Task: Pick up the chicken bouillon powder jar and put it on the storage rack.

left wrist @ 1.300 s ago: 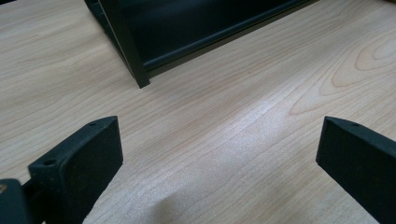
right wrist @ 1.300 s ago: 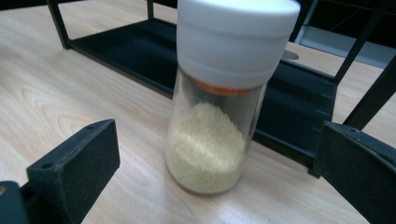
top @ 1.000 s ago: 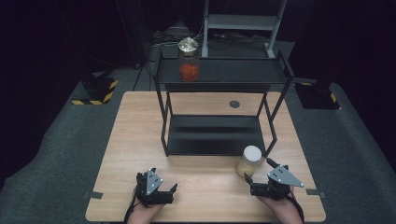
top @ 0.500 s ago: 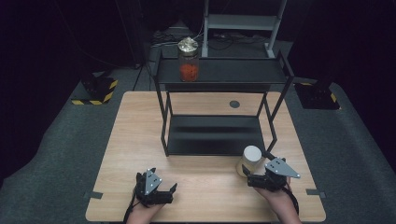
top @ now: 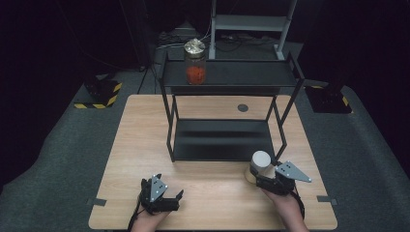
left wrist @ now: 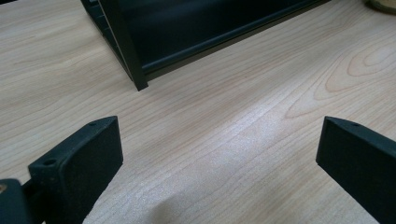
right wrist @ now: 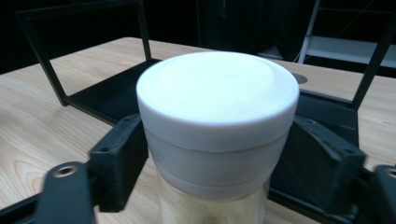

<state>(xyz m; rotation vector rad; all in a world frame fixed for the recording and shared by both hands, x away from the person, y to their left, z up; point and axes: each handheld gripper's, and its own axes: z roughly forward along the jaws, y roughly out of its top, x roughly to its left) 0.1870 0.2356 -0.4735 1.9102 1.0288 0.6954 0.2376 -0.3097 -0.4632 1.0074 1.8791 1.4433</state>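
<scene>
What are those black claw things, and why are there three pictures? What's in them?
A person sits at a light wooden table and holds a black two-jawed grabbing tool in each hand. One picture comes from a camera above the table. The other two come from small cameras riding on the tools, looking along their jaws.

On the table stands a black metal two-level shelf. On its top level is a glass jar with orange contents and a metal lid.

The right tool has just been closing its jaws around a white-lidded jar that stands on the table in front of the shelf; they now press its sides. The left tool is open, with nothing between its jaws.
</scene>
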